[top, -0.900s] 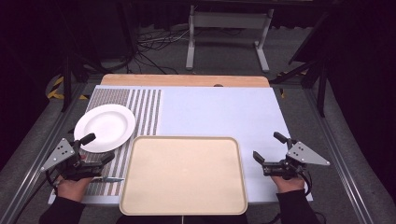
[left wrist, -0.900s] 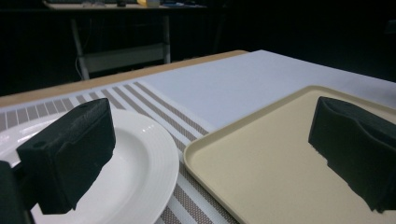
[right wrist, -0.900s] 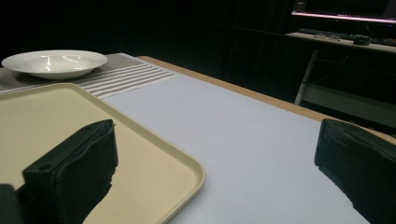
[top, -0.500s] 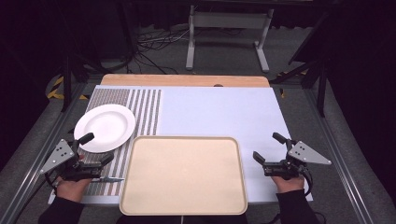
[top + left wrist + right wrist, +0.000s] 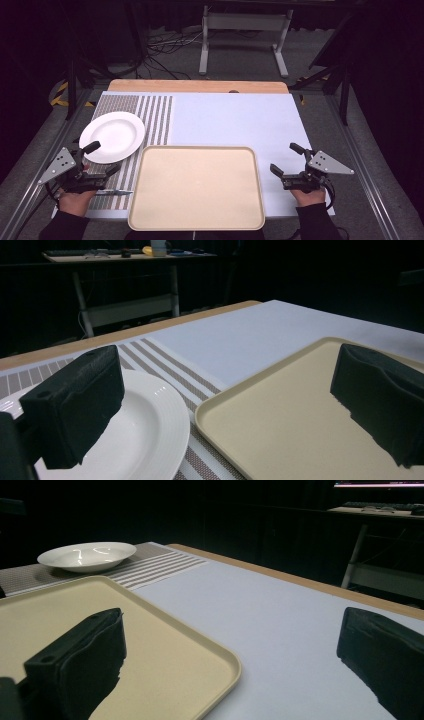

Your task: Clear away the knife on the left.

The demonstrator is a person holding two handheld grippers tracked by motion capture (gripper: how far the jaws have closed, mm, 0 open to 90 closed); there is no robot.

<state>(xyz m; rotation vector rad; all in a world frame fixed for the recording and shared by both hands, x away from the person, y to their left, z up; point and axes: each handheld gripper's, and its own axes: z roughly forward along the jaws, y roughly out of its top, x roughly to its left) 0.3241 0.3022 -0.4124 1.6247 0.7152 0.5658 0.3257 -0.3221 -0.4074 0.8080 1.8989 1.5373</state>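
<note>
A beige tray (image 5: 196,186) lies empty at the table's near edge, in the middle. A white plate (image 5: 112,136) rests on the striped mat to its far left. My left gripper (image 5: 103,158) sits open just left of the tray, by the plate's near rim, with nothing between its jaws. In the left gripper view the plate (image 5: 145,430) lies under the left jaw and the tray (image 5: 280,425) under the right jaw. My right gripper (image 5: 285,158) stands open and empty right of the tray, over the white mat. The right gripper view shows the tray (image 5: 165,645) and the plate (image 5: 87,555) farther off.
A thin metal utensil (image 5: 114,192) lies on the striped mat (image 5: 150,115) under my left hand. The white mat (image 5: 235,120) stretches to the wooden far edge (image 5: 200,86). Beyond the table are a stand's legs (image 5: 242,45) and cables on a dark floor.
</note>
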